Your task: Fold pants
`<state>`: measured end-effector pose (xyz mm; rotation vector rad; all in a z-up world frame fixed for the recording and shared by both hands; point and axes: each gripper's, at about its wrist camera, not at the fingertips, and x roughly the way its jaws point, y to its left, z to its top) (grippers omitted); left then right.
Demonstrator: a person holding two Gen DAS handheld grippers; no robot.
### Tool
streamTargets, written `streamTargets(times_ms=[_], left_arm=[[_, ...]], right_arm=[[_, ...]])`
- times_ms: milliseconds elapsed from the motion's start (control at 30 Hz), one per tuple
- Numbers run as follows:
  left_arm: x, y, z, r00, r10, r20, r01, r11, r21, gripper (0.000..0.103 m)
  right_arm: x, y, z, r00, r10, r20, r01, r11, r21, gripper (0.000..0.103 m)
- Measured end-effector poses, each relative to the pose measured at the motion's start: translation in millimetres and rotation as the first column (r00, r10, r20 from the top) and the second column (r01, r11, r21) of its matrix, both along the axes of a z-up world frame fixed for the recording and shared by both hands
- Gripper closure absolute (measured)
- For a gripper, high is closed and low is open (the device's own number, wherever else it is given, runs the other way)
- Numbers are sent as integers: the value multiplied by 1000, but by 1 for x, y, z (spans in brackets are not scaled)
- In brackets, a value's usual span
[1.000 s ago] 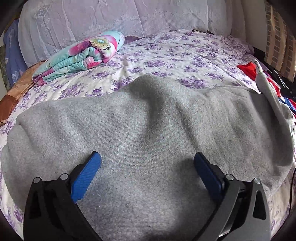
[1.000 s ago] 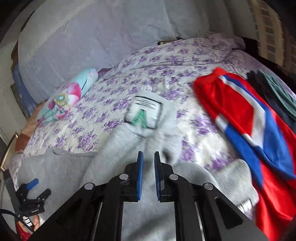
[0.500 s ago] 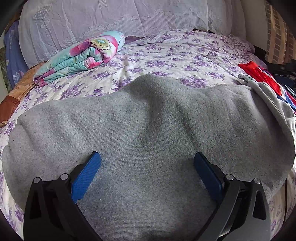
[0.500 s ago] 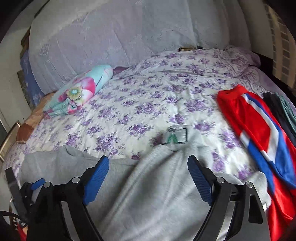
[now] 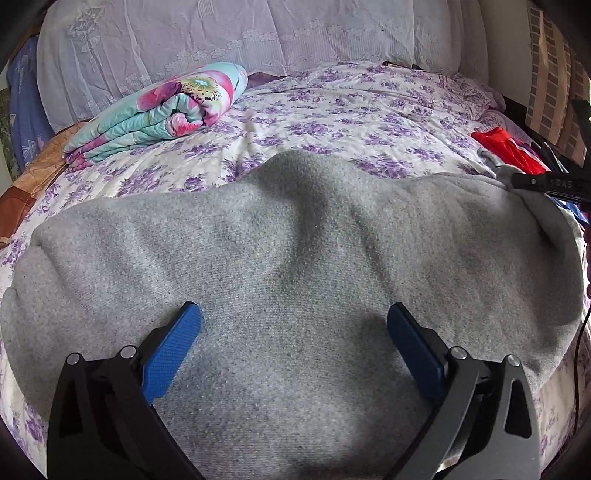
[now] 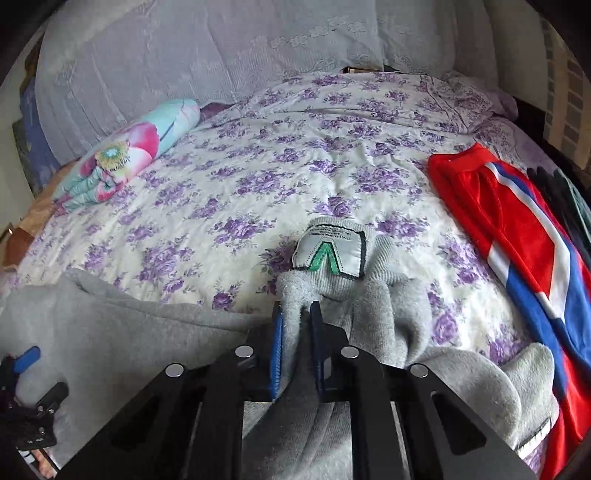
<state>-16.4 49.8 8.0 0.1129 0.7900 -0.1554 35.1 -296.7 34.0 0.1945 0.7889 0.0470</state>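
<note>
We've got the grey pants (image 5: pixel 295 258) spread across the near side of the bed (image 5: pixel 351 110), w/ the waistband end bunched up by the red-white-blue garment (image 6: pixel 517 229). The white label w/ a green mark (image 6: pixel 328 254) on the pants faces up, just beyond our right hand-held gripper (image 6: pixel 297 317).

Right hand-held gripper: its jaws have just been closing, and now its 2 blue pads are clenched on a fold of the pants fabric, just short of the label. The cloth runs up between the pads and bulges out past them.

Left hand-held gripper (image 5: pixel 295 314): released, jaws wide apart, hanging over the flat grey cloth of the pants w/ nothing pinched between the blue pads (image 5: pixel 173 350). Whether the tips touch the cloth, we can't tell.

Relative to the pants: the rolled floral blanket (image 5: pixel 166 107) lies well beyond them at the far left of the bed, near the pale lace cover (image 5: pixel 258 33) at the head. The red garment lies beside the pants on the right, touching the bunched end.
</note>
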Motion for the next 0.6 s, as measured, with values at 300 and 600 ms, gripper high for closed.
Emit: streamTargets(times_ms=[300, 600], left_arm=[[-1, -1, 0, 1000, 3, 0, -3, 1000, 3, 5], [-1, -2, -1, 1000, 4, -1, -4, 1000, 14, 5]], right_arm=[[-138, -122, -4, 965, -244, -93, 259, 936, 237, 64], [-130, -104, 22, 972, -197, 125, 164, 958, 236, 57]])
